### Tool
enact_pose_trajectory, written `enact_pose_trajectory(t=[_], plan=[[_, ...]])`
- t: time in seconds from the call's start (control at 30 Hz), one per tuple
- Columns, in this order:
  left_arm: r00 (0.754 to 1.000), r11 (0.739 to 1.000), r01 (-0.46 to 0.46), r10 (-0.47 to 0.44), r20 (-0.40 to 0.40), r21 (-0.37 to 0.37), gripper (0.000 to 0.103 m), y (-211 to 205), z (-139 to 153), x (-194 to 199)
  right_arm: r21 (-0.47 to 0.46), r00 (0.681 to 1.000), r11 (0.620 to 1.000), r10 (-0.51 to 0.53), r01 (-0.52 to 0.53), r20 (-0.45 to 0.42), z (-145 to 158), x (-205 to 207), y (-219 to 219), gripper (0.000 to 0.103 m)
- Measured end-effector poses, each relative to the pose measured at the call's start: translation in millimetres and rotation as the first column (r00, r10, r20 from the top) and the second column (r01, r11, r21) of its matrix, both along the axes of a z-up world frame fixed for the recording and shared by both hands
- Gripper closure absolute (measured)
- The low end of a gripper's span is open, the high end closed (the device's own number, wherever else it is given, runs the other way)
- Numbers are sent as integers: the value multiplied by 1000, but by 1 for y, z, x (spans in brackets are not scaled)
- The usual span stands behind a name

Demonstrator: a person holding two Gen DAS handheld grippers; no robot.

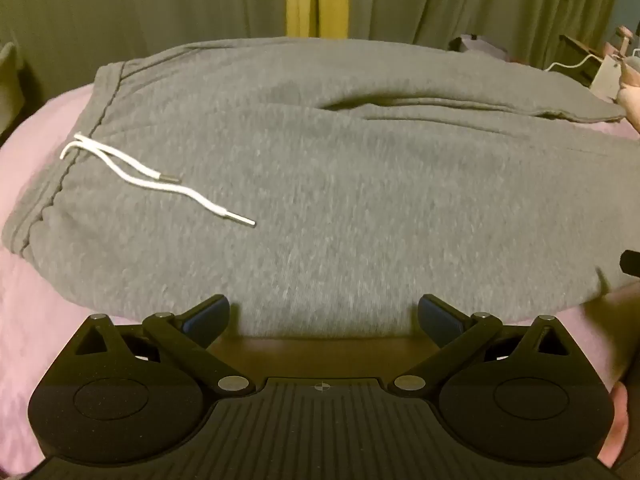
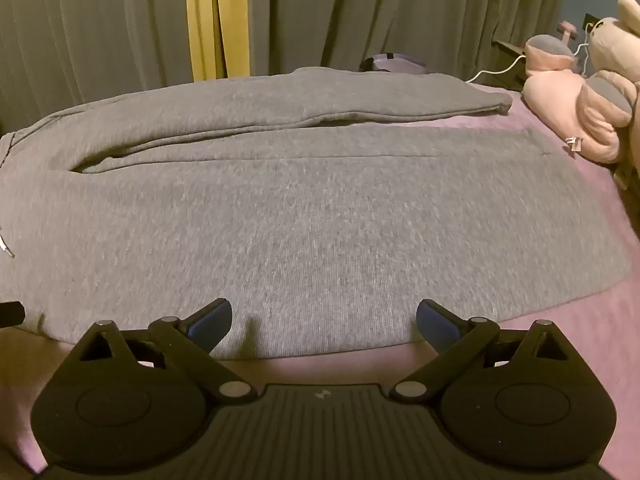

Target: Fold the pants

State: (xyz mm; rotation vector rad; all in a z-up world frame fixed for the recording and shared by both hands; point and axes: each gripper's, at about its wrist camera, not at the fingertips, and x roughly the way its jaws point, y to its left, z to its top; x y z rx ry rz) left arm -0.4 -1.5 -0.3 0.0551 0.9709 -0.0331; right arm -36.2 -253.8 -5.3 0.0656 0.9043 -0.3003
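The grey sweatpants (image 1: 340, 184) lie spread flat across a bed with a pink sheet (image 1: 36, 320), waistband to the left with its white drawstring (image 1: 132, 172) loose on the cloth, the two legs running off to the right side by side, the far leg's cuff (image 2: 500, 104) near a pink plush toy (image 2: 576, 120). Both tools hang tilted down over the near edge of the near leg: the left gripper (image 1: 323, 316) by the hip, the right gripper (image 2: 324, 320) farther along the leg, each with its jaws spread wide and nothing between them. This looks like the opening step, the approach before the first lengthwise fold. The next move calls for both to drop onto the near edge, pinch it, then lift and carry the near leg over the far one.
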Motion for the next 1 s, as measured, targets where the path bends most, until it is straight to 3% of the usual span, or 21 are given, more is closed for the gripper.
enact_pose_trajectory(t=[1.0], plan=[[1000, 1000, -4, 4, -30, -3, 0, 2, -7, 1, 8, 1000, 1000, -4, 4, 5, 2, 0, -1, 4]])
